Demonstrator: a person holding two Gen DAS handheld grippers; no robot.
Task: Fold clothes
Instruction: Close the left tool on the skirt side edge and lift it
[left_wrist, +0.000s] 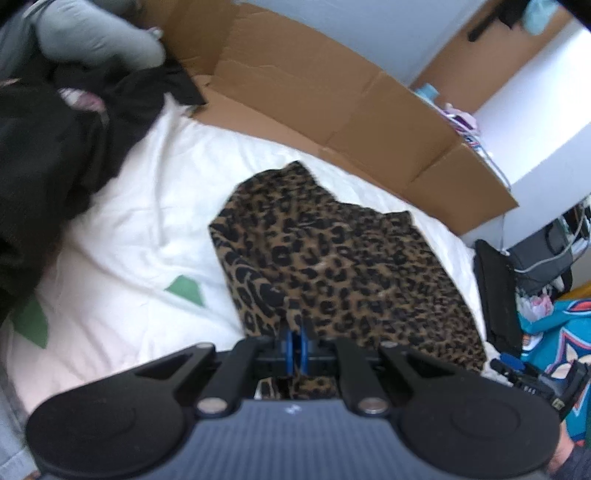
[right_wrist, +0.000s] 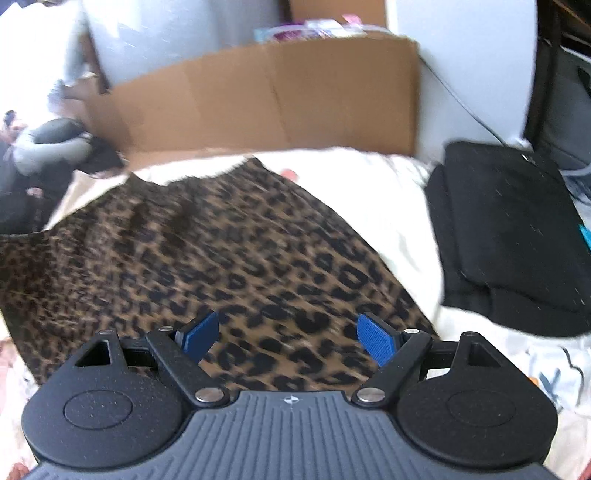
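- Left gripper (left_wrist: 294, 338) fingers clenched on the leopard garment's (left_wrist: 332, 258) near edge.
- Right gripper (right_wrist: 288, 341) released over it.
- Garment spread on the bed (left_wrist: 129, 221); folding barely begun.

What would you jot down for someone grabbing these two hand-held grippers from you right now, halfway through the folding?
Left gripper: shut on the near edge of the leopard-print garment.
Right gripper: open, holding nothing, poised over the same garment.
The garment lies spread on the white bedding, in front of the cardboard box. A dark clothes pile sits to the left.
Done: one edge gripped. No finished fold shows.
Left: probably grip another edge with the right, fold, then tackle the pile.
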